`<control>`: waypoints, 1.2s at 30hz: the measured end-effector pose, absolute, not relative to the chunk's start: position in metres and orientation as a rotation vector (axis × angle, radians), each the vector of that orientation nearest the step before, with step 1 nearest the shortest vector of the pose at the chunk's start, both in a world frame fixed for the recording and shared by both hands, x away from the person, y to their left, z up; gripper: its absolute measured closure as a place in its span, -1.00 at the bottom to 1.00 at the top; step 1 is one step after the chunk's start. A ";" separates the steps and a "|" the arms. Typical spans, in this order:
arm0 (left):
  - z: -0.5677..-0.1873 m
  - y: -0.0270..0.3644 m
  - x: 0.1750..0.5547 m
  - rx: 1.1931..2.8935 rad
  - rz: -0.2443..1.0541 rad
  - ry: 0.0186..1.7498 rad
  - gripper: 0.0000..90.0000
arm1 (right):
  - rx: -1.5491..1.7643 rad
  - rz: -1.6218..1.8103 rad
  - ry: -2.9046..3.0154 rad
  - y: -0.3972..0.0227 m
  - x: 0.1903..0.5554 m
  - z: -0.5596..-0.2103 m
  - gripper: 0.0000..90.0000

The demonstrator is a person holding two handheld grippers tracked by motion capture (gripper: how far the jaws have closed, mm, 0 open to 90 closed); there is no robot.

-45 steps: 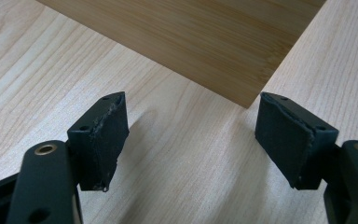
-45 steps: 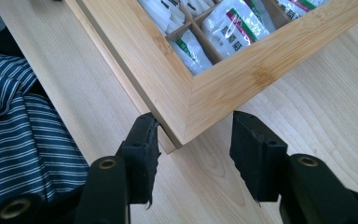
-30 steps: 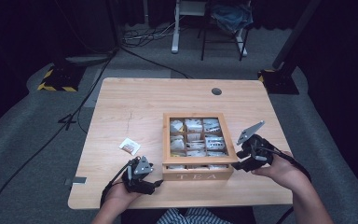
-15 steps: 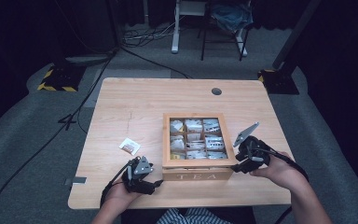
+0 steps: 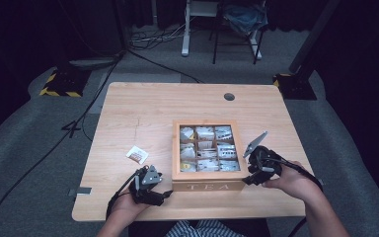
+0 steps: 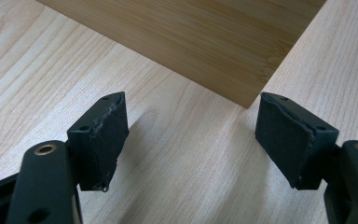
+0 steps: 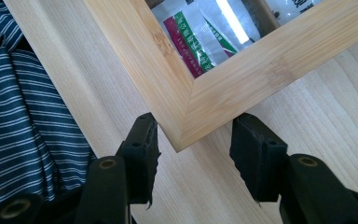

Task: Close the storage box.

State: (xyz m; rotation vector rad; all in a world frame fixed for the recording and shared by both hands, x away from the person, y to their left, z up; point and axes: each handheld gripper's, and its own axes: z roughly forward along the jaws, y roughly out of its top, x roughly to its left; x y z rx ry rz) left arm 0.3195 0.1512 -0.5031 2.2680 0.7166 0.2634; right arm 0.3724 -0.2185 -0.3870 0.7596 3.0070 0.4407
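A wooden tea box [image 5: 207, 153] sat on the near half of the light wooden desk [image 5: 143, 108], its front face lettered "TEA" and its compartments filled with tea bag packets [image 5: 205, 133]. The left gripper [image 5: 164, 195] rested low on the desk just beside the box's near left corner; in the left gripper view its jaws stood wide apart with only bare desk between them, and the corner of the box [image 6: 247, 100] lay a little ahead of the pads [image 6: 105, 135], not touching them. The right gripper [image 5: 249, 178] was at the box's near right corner, held by a hand [image 5: 288, 180] coming in from the desk's near edge. In the right gripper view its jaws sat either side of that corner [image 7: 179, 142] of the frame, the left pad [image 7: 144, 144] almost against the wood and the right pad just beside it; I could not tell whether they actually pressed on it. A green and red packet [image 7: 193, 42] showed through the opening behind that corner, and a striped shirt [image 7: 23, 116] lay beyond the desk edge. One loose tea bag packet [image 5: 137, 155] lay on the desk to the left of the box, well apart from it.
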 end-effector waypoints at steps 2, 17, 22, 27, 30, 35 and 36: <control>-0.503 0.151 0.320 2.269 0.262 0.715 -0.42 | 0.763 0.439 3.008 -0.218 0.372 -0.388 0.15; -0.503 0.153 0.318 2.263 0.273 0.740 -0.43 | 0.798 0.500 2.979 -0.228 0.374 -0.377 0.03; -0.503 0.158 0.316 2.254 0.287 0.770 -0.43 | 0.857 0.669 2.859 -0.237 0.384 -0.365 -0.01; -0.503 0.168 0.315 2.243 0.305 0.811 -0.42 | 0.954 0.815 2.717 -0.252 0.402 -0.366 -0.03; -0.503 0.169 0.316 2.236 0.312 0.824 -0.42 | 0.991 0.845 2.674 -0.259 0.408 -0.368 -0.03; -0.503 0.169 0.317 2.235 0.308 0.825 -0.43 | 1.074 0.891 2.580 -0.278 0.420 -0.376 -0.04; -0.503 0.169 0.317 2.235 0.308 0.825 -0.42 | 1.090 0.896 2.565 -0.281 0.422 -0.378 -0.05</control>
